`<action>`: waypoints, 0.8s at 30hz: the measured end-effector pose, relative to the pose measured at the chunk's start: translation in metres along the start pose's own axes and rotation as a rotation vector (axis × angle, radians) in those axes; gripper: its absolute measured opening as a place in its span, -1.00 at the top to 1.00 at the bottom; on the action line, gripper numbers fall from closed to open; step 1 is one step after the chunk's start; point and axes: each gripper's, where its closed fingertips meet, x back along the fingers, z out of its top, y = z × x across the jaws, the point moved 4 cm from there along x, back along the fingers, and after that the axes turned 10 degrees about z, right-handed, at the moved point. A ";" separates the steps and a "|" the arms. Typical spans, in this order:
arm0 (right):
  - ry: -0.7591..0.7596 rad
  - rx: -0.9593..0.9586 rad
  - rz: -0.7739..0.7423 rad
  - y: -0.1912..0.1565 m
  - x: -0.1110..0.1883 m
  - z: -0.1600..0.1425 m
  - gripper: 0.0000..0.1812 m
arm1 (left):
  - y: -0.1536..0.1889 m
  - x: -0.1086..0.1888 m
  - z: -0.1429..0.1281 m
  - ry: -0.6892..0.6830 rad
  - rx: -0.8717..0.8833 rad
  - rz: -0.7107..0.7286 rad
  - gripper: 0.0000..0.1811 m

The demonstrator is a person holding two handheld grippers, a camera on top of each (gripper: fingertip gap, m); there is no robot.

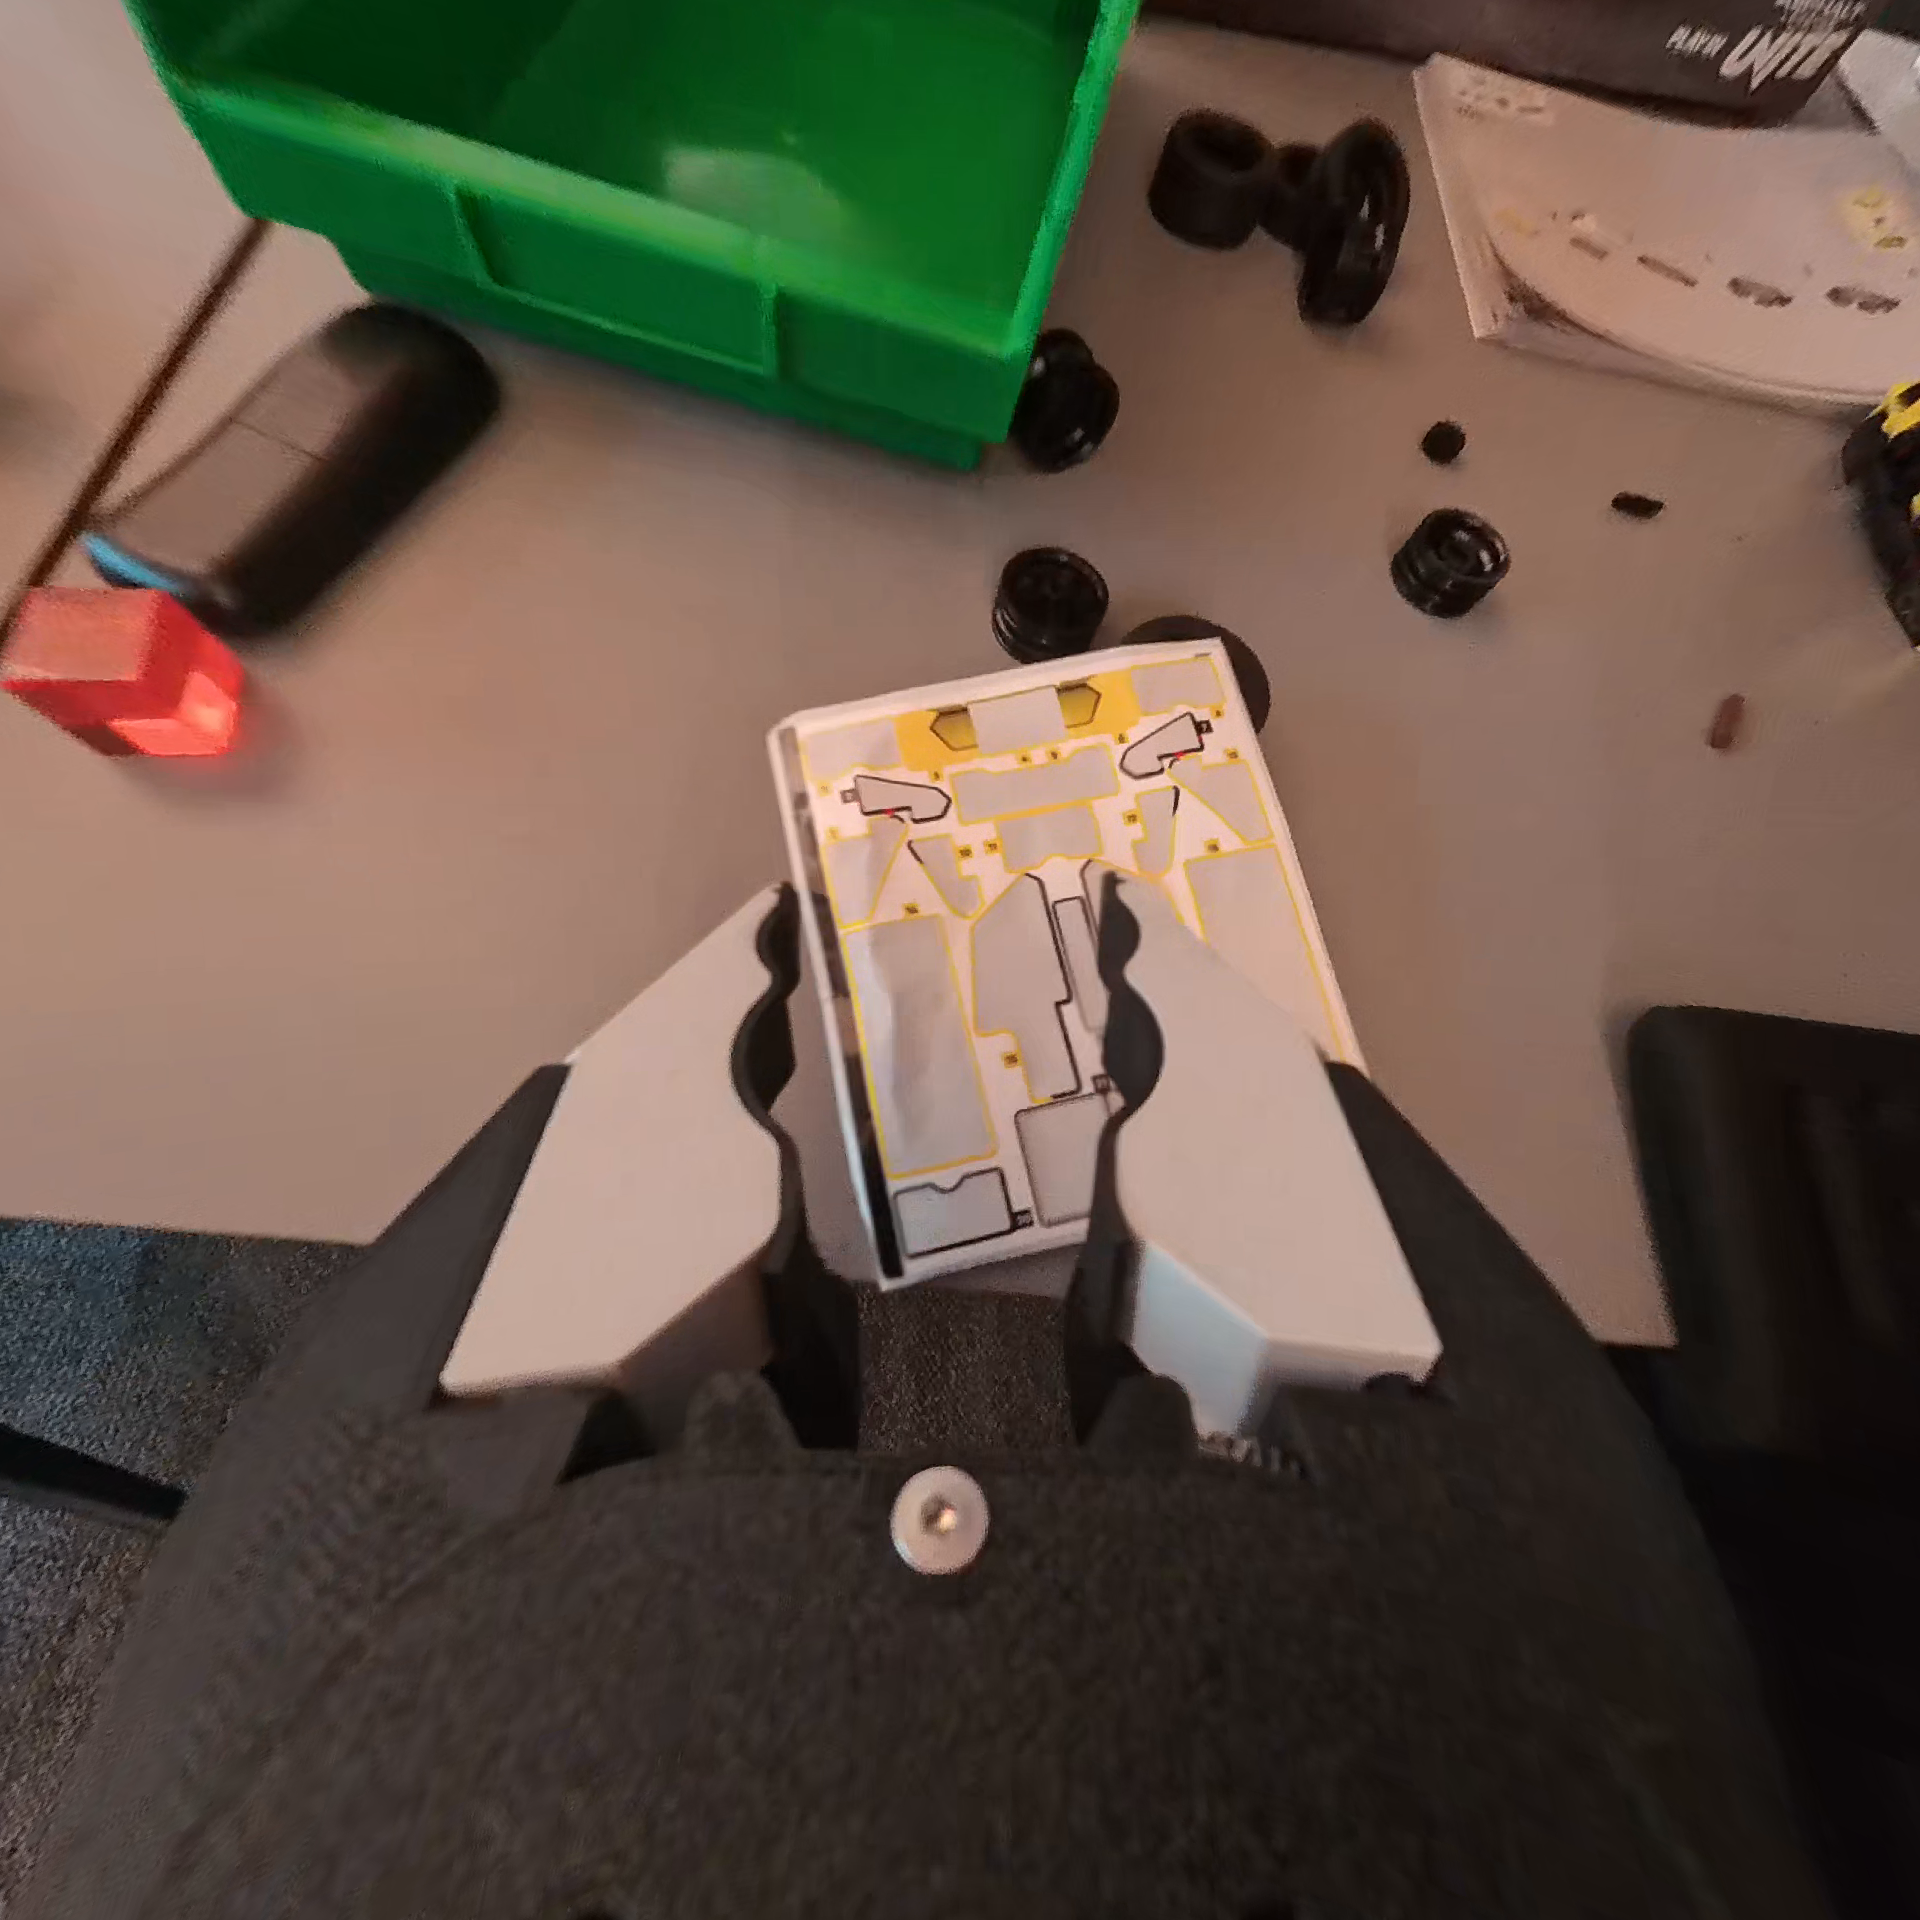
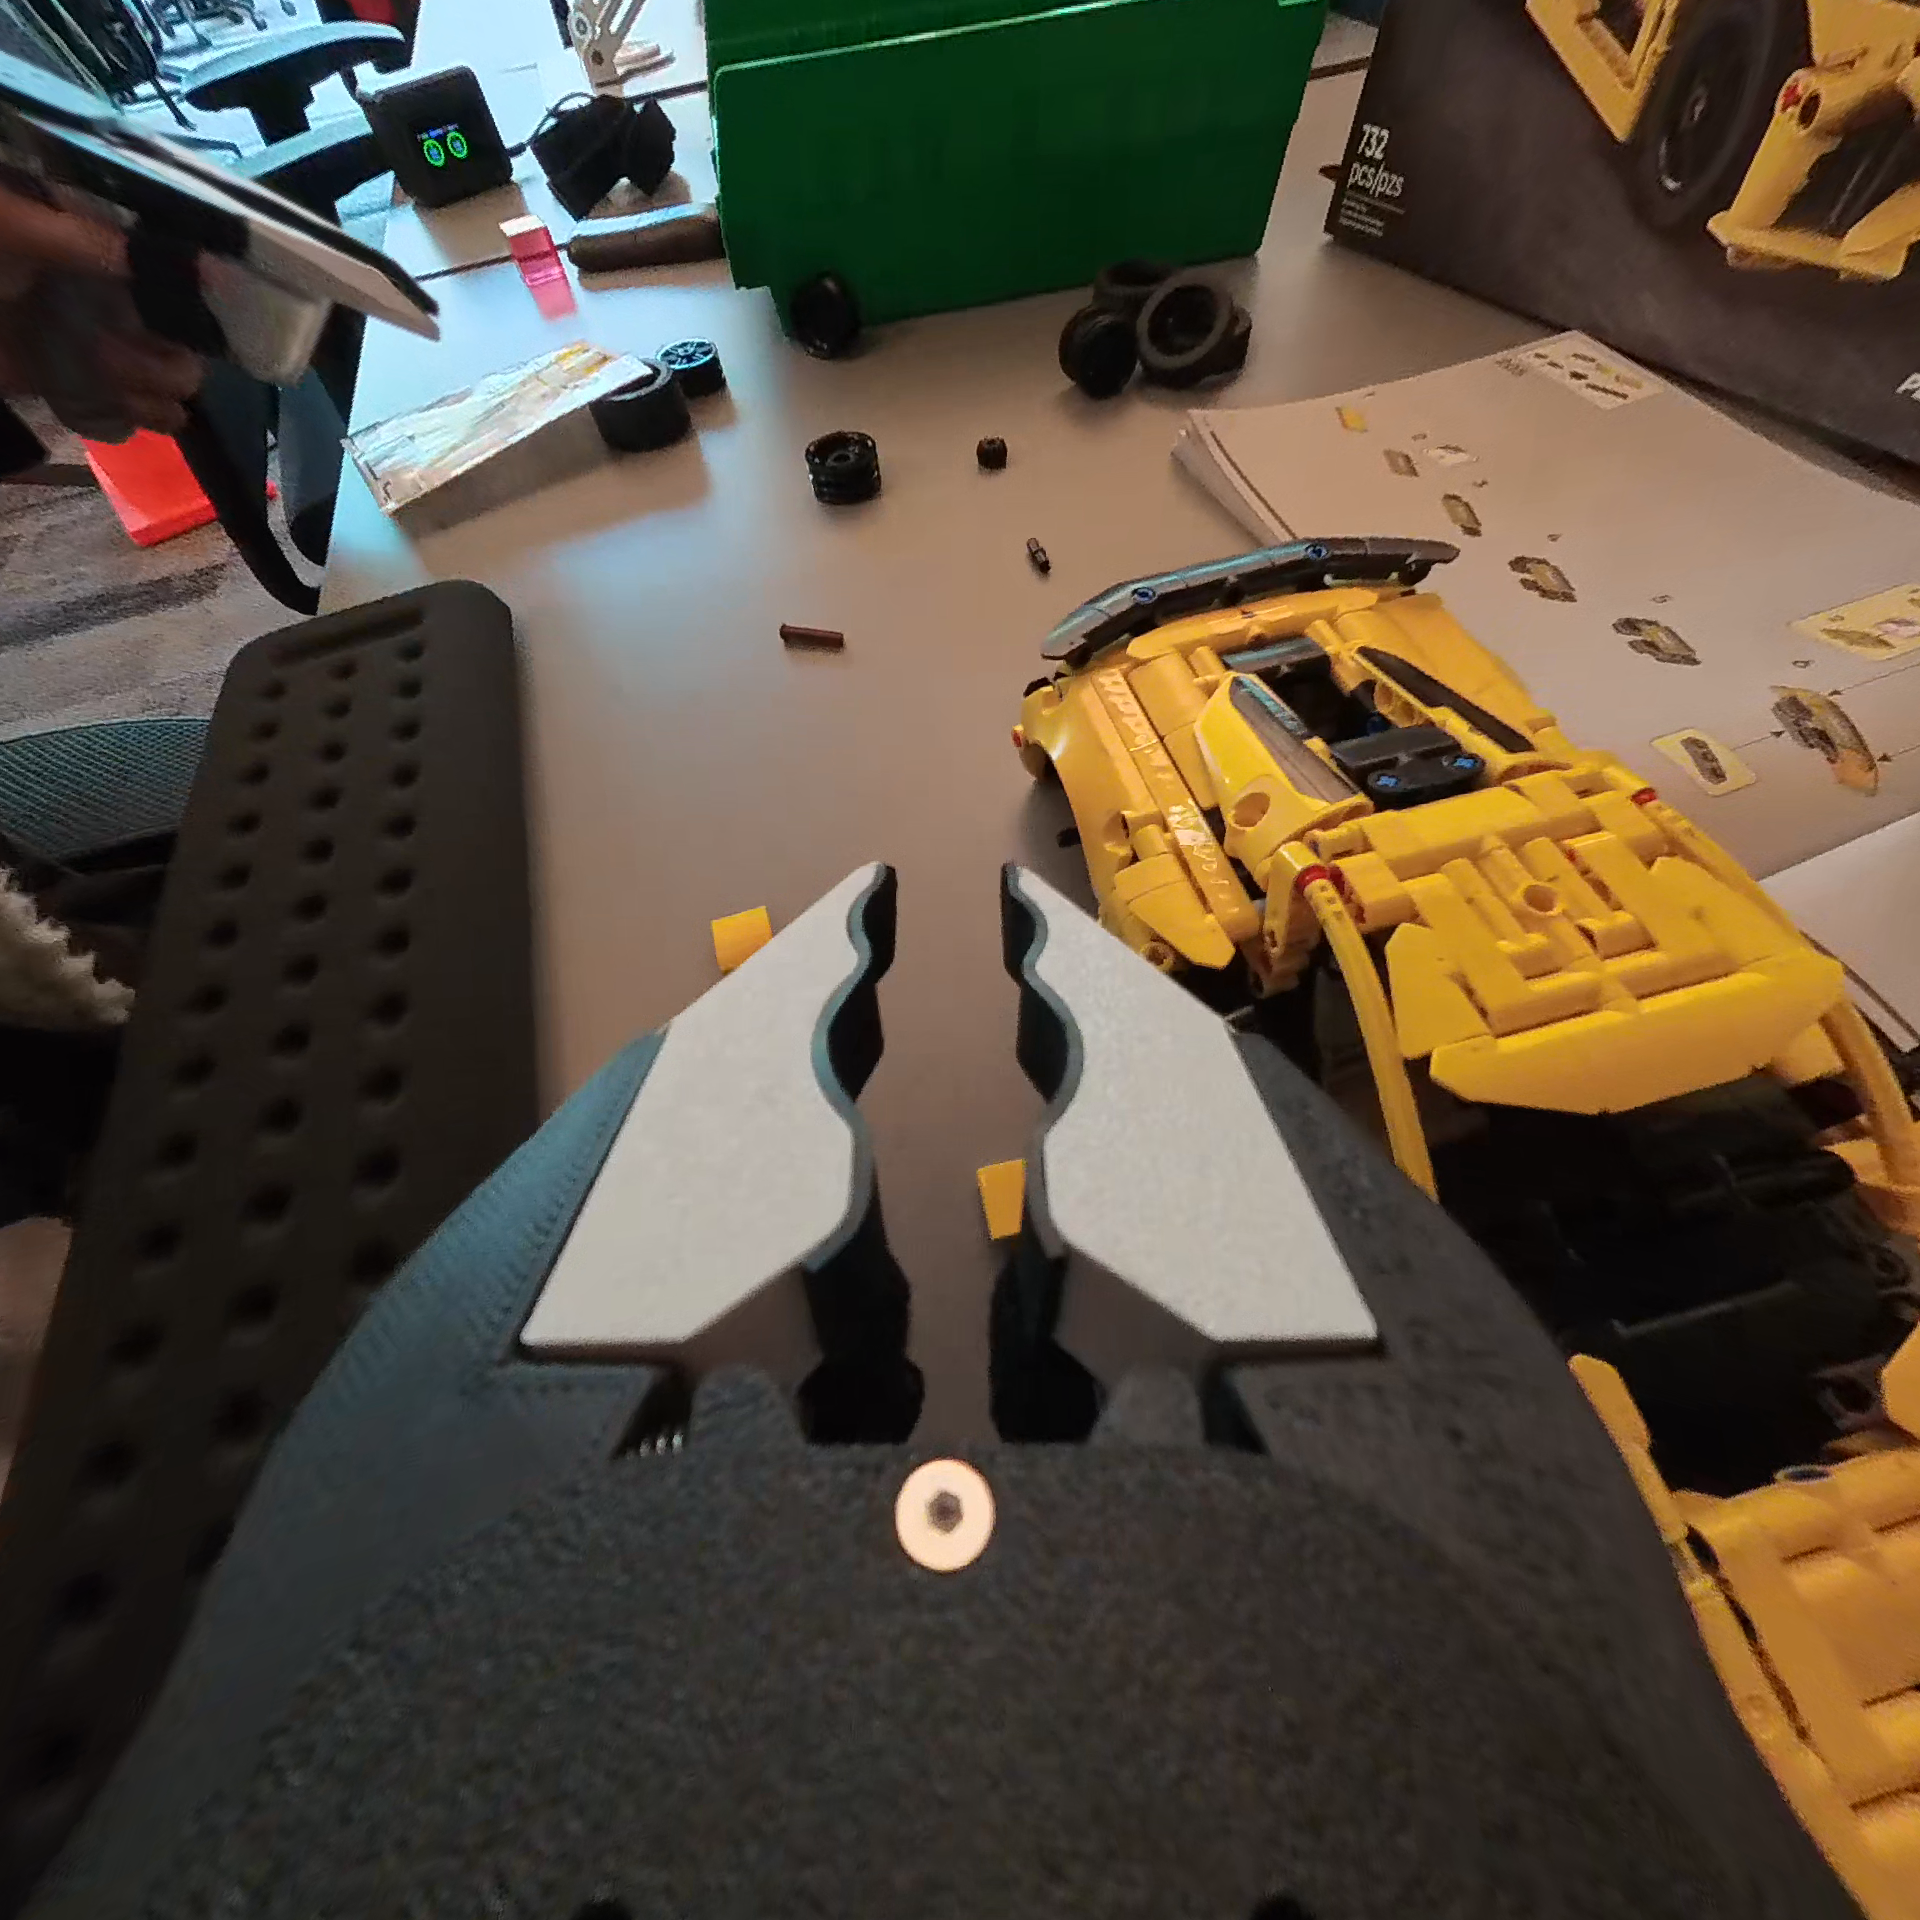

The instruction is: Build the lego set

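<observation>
Left gripper (image 1: 945,883) hangs above the near edge of the grey table (image 1: 520,831) with its jaws spread and nothing between them; its fingers frame the sticker sheet (image 1: 1049,935) that lies flat on the table beneath, and contact with the sheet cannot be determined. Right gripper (image 2: 948,878) is likewise released, jaws parted by a narrow gap and empty, positioned over bare table just left of the yellow lego car (image 2: 1455,935). This car lies on the table at the right, partly assembled, with its wheel arches unfilled and a grey rear wing (image 2: 1247,577) at its far end. Two small yellow pieces (image 2: 740,930) lie on the table close to the right gripper's fingers. Loose black wheels and tyres (image 1: 1288,208) are scattered beyond the sheet, one rim (image 1: 1049,613) just past its far edge, another wheel (image 1: 1065,400) touching the corner of the green bin (image 1: 623,208). Several small dark pins (image 2: 810,636) lie apart on the table centre. An open instruction booklet (image 2: 1558,499) lies behind the car, with the set's box (image 2: 1662,156) standing past it. A red block (image 1: 125,675) and a dark case (image 1: 312,468) sit left of the bin. A black perforated armrest (image 2: 291,987) borders the table's near left side.
</observation>
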 end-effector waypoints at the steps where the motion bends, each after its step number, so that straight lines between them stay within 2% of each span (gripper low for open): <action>1: -0.003 0.002 0.001 0.000 0.000 0.000 0.78 | 0.001 -0.007 -0.003 -0.025 -0.003 0.015 0.30; 4: -0.017 0.005 0.010 -0.002 -0.001 -0.003 0.78 | -0.002 -0.025 -0.009 -0.084 0.002 0.054 0.08; 6: -0.026 0.005 0.017 -0.003 -0.003 -0.004 0.79 | 0.003 -0.030 -0.006 -0.092 0.040 -0.001 0.03; 9: -0.041 0.006 0.021 -0.003 -0.005 -0.007 0.79 | 0.029 -0.022 0.006 -0.103 0.068 -0.115 -0.03; 11: -0.053 0.004 0.021 -0.002 -0.006 -0.009 0.79 | 0.049 -0.018 0.007 -0.107 -0.030 -0.061 -0.03; 14: -0.059 0.005 0.018 -0.001 -0.008 -0.009 0.80 | 0.077 -0.020 0.003 -0.106 -0.201 0.098 -0.04; 18: -0.074 -0.006 0.023 0.000 -0.010 -0.013 0.80 | 0.108 -0.020 0.008 -0.033 -0.255 0.196 -0.04; 20: -0.080 -0.007 0.024 -0.001 -0.010 -0.014 0.80 | 0.103 -0.023 0.010 -0.018 -0.256 0.243 -0.04; 22: -0.078 -0.003 0.023 -0.001 -0.010 -0.013 0.80 | 0.084 -0.025 0.012 -0.029 -0.226 0.300 -0.07; 24: -0.078 0.001 0.021 -0.001 -0.009 -0.013 0.80 | 0.063 -0.025 0.015 -0.033 -0.143 0.280 -0.12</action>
